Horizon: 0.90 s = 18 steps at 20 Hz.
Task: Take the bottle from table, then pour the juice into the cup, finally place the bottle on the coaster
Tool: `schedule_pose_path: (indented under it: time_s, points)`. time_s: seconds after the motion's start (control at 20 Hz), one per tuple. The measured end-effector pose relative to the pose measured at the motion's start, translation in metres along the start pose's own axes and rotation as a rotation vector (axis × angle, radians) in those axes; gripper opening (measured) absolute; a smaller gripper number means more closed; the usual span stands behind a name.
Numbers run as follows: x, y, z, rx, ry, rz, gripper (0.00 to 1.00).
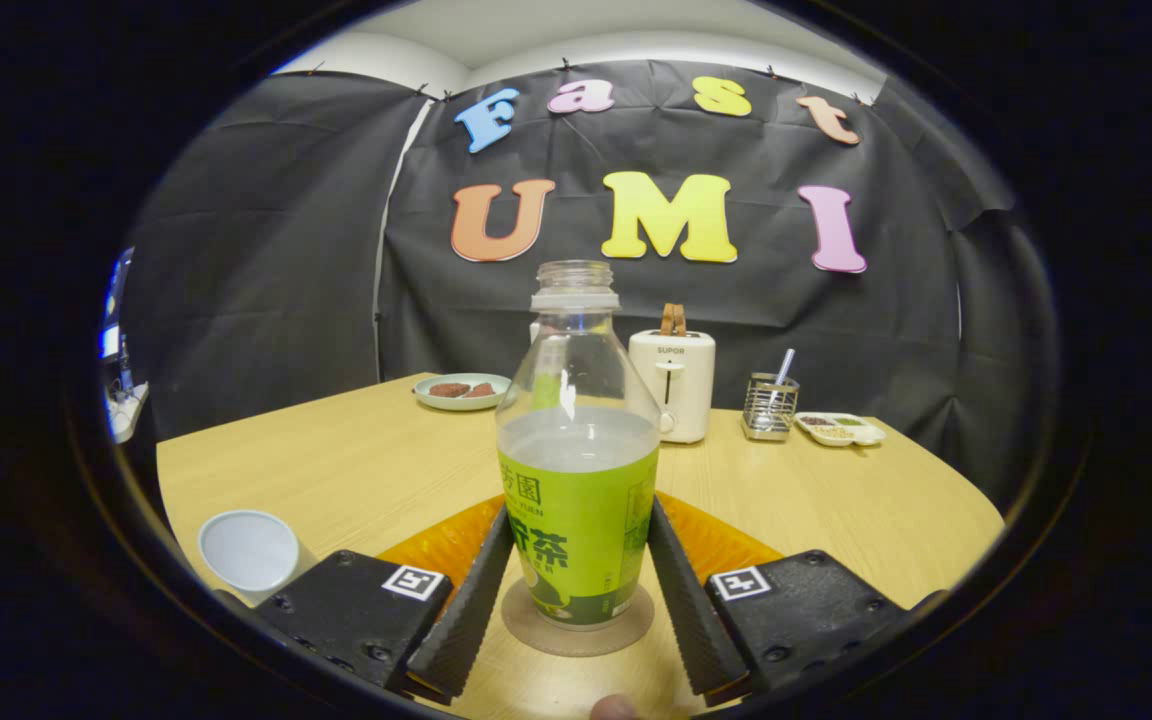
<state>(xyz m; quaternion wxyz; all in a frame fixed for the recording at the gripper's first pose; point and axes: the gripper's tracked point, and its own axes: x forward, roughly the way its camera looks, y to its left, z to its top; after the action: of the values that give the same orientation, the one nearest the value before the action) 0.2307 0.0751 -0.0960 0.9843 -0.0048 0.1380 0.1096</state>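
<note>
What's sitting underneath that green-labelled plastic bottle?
A round brown coaster on the wooden table; its middle is covered by the bottle. The gripper jaws flank the bottle.

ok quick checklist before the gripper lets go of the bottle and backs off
1. Uncapped clear plastic bottle with green label stands on the round brown coaster: ok.
2. Bottle upright: ok.
3. Bottle centred on coaster: ok, rim shows on both sides.
4. Gripper fingers flank the label; whether both press on it: cannot tell.
5. White paper cup stands off to the side of the fingers, out of the retreat path: ok.
6. Juice poured into cup: cannot tell.
</note>
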Motion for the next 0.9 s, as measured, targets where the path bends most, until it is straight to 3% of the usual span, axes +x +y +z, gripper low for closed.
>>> schedule_pose_path:
  time_s: [0.15, 0.25, 0.6, 0.9]
  points:
    - [-0.001, 0.001, 0.001, 0.001, 0.001, 0.001, 0.98]
    - [-0.004, 0.004, 0.001, -0.001, -0.003, -0.001, 1.0]
    - [-0.028, -0.001, 0.008, 0.072, -0.022, -0.055, 1.0]
    - [-0.082, -0.004, 0.027, 0.118, -0.061, -0.119, 1.0]
